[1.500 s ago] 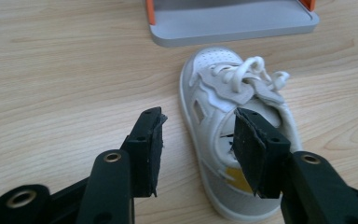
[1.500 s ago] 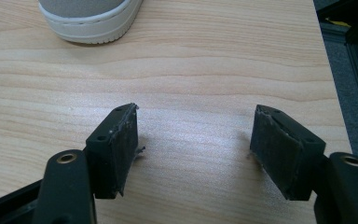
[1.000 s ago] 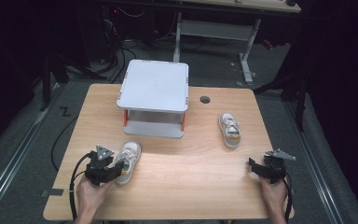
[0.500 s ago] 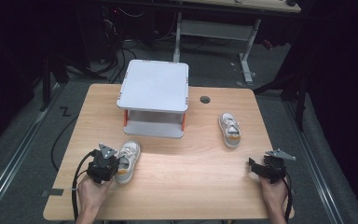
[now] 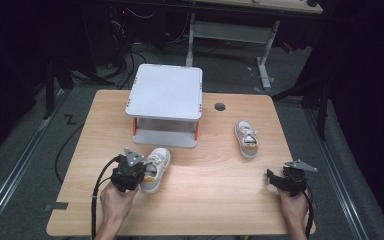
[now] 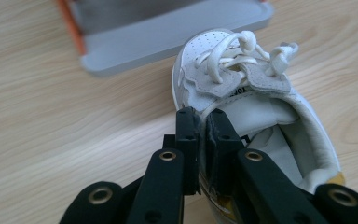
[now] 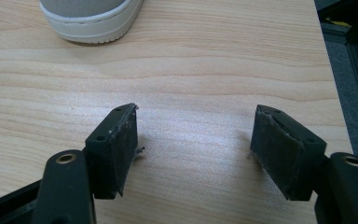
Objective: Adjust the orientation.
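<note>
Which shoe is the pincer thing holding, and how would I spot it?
Start at the grey two-tier stand on the wooden table. Just in front of it lies a white laced shoe. Unlike the other shoe, lying free, its collar is pinched by the left gripper.

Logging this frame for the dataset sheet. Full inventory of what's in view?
table: 1, light wood, centre of the high view; small dark round hole near its far edge.
shelf stand: 1, grey, two tiers with orange posts, far left-centre of the table.
near shoe: 1, white with white laces, near left, toe toward the stand.
far shoe: 1, white, right of the stand, lying free.
desk frame: 1, pale, on the floor beyond the table.
left gripper: 1, black, shut on the near shoe's collar.
right gripper: 1, black, open over bare wood at the near right.
hands: 2, at the bottom edge.
</note>
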A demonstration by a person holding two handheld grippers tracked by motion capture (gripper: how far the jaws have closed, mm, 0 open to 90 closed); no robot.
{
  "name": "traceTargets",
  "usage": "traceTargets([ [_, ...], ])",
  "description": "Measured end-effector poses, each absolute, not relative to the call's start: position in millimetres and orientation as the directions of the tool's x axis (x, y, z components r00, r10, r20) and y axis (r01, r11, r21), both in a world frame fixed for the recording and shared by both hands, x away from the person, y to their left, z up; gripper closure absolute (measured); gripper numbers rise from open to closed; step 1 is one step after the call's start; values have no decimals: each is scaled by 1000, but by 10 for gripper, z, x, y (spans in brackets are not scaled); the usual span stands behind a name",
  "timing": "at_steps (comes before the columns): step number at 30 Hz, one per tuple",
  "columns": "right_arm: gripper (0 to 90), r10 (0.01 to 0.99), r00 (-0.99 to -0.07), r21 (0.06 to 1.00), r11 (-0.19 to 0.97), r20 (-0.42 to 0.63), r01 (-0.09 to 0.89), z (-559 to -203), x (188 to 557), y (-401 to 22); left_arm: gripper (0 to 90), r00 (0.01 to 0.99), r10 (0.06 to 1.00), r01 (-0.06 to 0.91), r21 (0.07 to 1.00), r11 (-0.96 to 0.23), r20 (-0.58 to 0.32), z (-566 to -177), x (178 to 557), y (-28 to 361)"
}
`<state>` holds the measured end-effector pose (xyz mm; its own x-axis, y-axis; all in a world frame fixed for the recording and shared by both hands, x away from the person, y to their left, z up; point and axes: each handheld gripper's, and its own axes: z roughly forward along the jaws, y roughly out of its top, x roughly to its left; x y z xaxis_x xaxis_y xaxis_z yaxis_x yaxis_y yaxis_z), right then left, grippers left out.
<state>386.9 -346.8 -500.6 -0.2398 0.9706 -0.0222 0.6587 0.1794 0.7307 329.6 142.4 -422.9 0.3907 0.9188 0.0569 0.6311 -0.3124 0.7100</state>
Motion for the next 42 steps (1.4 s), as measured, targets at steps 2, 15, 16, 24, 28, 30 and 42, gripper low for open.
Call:
traceTargets([
  [2, 317, 971, -240, 731, 179, -22, 659, -5006, 3869, -3467, 846, 417, 907, 626, 705, -334, 60, -4243, 3338, 1290],
  [15, 316, 970, -240, 731, 180, -22, 659, -5006, 3869, -3467, 845, 507, 859, 598, 689, -409, 70, -4336, 3552, 607],
  [16, 316, 971, -240, 730, 179, -22, 659, -5006, 3869, -3467, 845, 508, 859, 602, 687, -408, 66, -4341, 3574, 579],
  [24, 316, 971, -236, 730, 175, -18, 661, -5006, 3867, -3464, 843, 504, 861, 618, 670, -412, 65, -4403, 3664, 386],
  [28, 315, 971, -237, 730, 176, -19, 661, -5006, 3867, -3464, 838, 506, 860, 630, 654, -419, 64, -4388, 3674, 349],
  [30, 315, 972, -236, 729, 174, -18, 661, -5006, 3867, -3463, 830, 512, 858, 639, 646, -419, 50, -4390, 3667, 326],
  [42, 313, 971, -239, 730, 176, -19, 660, -5006, 3870, -3463, 793, 530, 847, 674, 632, -383, -52, -4407, 3643, 285],
])
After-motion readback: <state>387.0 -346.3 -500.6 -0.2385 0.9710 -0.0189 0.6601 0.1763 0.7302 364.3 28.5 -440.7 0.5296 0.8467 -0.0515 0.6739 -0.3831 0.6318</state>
